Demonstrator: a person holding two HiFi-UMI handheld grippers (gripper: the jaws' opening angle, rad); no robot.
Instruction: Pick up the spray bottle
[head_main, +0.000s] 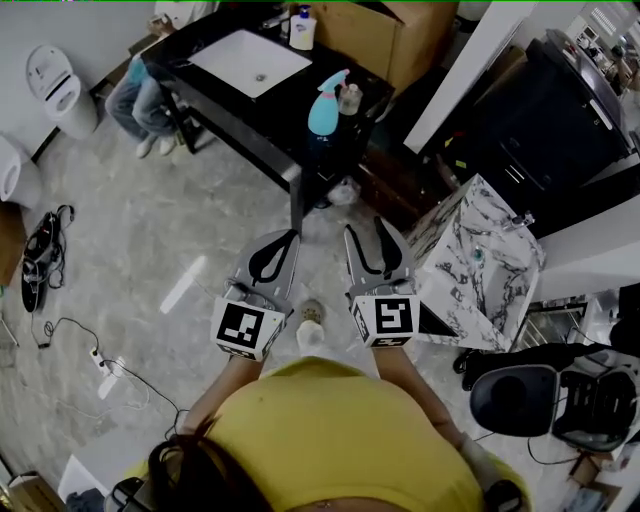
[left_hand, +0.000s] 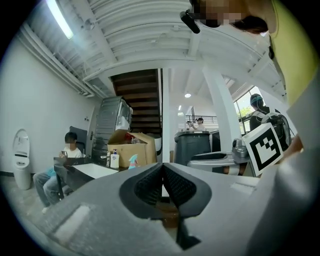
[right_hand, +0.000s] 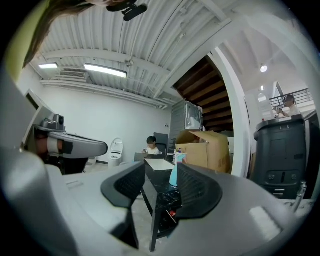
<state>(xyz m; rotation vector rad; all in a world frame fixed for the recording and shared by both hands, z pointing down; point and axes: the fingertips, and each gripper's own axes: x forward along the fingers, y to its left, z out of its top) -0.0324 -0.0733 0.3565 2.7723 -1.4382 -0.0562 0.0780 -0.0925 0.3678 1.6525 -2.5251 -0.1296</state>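
Note:
The light-blue spray bottle stands upright on the near right corner of a black table, beside a small glass jar. Both grippers are held level over the marble floor, well short of the table and apart from the bottle. My left gripper is shut, its pads meeting with nothing between them. My right gripper is open and empty. The left gripper view shows the spray bottle far off, just left of the left gripper. In the right gripper view the distant spray bottle shows inside the gap of the right gripper.
A white basin sits in the table top, with a white pump bottle and a cardboard box behind. A person sits at the table's left end. A marble-patterned cabinet stands close on the right. Cables lie on the floor at left.

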